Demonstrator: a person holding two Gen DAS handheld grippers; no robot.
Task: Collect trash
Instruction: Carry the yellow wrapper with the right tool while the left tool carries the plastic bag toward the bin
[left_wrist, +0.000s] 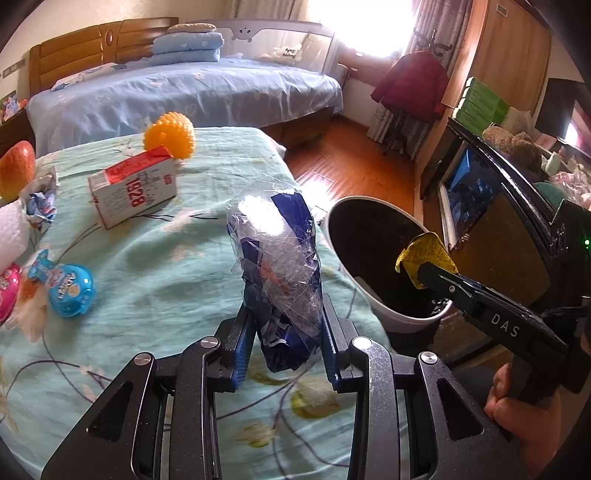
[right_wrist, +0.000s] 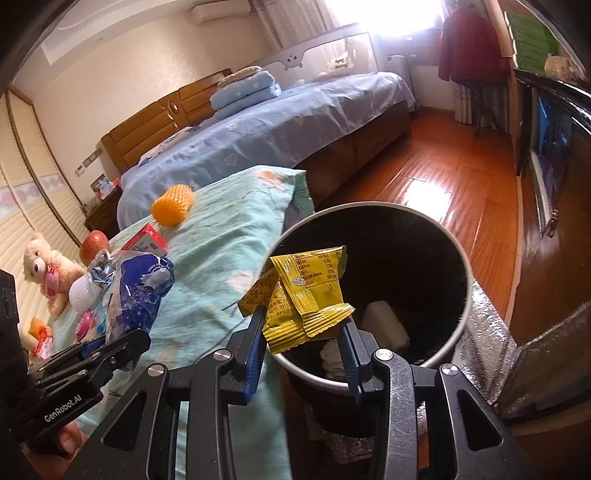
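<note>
left tool (left_wrist: 286, 339): clamped on the lower end of the blue and clear plastic wrapper (left_wrist: 275, 273), jaws narrow with the crumpled film pinched between them.
blue and clear plastic wrapper: standing up and forward out of the left tool, over the table (left_wrist: 155, 273) edge, short of the bin. Likely very light, crackly, slick on the surface; springs back when squeezed, so a bite on the bunched end looks right and a loose flap would probably slip.
right tool (right_wrist: 304, 332): closed on the bottom corner of the yellow sachet (right_wrist: 303, 291), jaws narrow, the packet fanning up and ahead of them.
yellow sachet: directly above the mouth of the trash bin (right_wrist: 461, 266), just ahead of the right tool. Flat, thin, creased foil, probably near weightless; crimped seam edge gives the surest hold. Likely to flutter rather than drop straight once let go.
trash bin: below and ahead of the right tool, to the right of the left tool; white rim, dark inside, some white scraps already at the bottom.
milk carton (left_wrist: 135, 188): farther off, ahead and left of the left tool, lying on its side; stiff card, best taken across its narrow faces.
crumpled paper (left_wrist: 40, 206): far left, soft, light, crushable anywhere.
</note>
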